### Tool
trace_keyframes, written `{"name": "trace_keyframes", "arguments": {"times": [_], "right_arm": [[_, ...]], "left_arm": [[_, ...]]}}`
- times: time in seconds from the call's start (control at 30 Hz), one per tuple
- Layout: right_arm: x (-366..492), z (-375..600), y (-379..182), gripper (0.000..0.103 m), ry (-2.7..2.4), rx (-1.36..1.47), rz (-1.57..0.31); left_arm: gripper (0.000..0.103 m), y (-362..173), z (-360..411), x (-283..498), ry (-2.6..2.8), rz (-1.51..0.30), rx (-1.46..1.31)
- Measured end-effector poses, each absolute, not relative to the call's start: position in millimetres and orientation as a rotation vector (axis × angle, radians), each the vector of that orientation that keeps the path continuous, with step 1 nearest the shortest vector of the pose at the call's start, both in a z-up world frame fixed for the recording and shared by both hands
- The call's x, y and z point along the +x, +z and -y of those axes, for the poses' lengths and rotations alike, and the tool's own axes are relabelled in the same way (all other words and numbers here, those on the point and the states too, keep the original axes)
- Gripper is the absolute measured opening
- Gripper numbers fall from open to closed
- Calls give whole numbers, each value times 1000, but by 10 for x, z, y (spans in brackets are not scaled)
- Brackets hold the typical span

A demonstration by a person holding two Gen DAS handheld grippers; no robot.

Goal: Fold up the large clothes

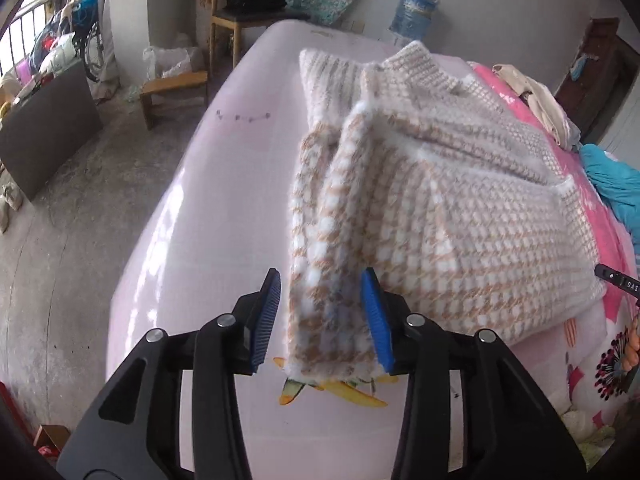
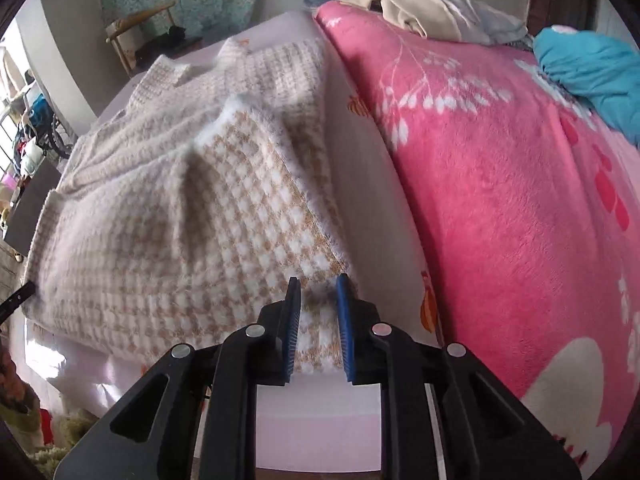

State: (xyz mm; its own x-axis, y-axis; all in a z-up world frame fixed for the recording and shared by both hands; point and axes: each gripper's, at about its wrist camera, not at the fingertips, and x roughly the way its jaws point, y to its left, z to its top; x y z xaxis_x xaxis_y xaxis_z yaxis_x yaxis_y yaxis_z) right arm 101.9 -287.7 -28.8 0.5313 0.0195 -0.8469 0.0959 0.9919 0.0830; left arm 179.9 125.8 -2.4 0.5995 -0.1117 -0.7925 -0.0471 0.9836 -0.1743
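A fuzzy beige-and-white houndstooth sweater (image 1: 460,184) lies partly folded on the pale pink bed sheet (image 1: 224,200). Its left sleeve (image 1: 324,280) is folded down along the body, and its cuff end lies between the open blue pads of my left gripper (image 1: 322,320). In the right wrist view the sweater (image 2: 168,208) has its right sleeve (image 2: 280,200) folded over the body. My right gripper (image 2: 318,320) straddles that sleeve's cuff with its jaws narrowly apart; the fabric lies between the pads.
A pink floral blanket (image 2: 500,200) covers the bed to the right, with a cream garment (image 2: 416,4) and a teal garment (image 2: 592,68) on it. Left of the bed are a concrete floor (image 1: 60,240), a small wooden stool (image 1: 172,92), a wooden chair (image 1: 240,12) and a water jug (image 1: 414,12).
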Motion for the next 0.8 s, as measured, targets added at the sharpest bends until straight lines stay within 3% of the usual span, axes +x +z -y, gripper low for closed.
{"name": "trace_keyframes", "arguments": {"times": [0.17,0.4,0.53,0.6,0.67,0.8], "right_arm": [[1188,2476,56,27,73,65,-899],[1837,1861,-540,27,256,82,-1052],[1892,1792,-395,27,222,34,-1050],[1892,1728,-303,30,274,47,-1012],[1970,1641,-369,43,300,45,-1010],[2118,1583,-437,47,271,47,-1059]], "left_arm": [[40,308,-861,1920,-164,-821,-125],[42,-232,-53,2554,-233,-1016,7],[43,-61,16,2542,-203,-1015,41],[54,9,-39,2586,-180,-989,16],[56,-50,-46,2714,-115,-1018,29],[65,-176,-112,2903,-61,-1090,5]]}}
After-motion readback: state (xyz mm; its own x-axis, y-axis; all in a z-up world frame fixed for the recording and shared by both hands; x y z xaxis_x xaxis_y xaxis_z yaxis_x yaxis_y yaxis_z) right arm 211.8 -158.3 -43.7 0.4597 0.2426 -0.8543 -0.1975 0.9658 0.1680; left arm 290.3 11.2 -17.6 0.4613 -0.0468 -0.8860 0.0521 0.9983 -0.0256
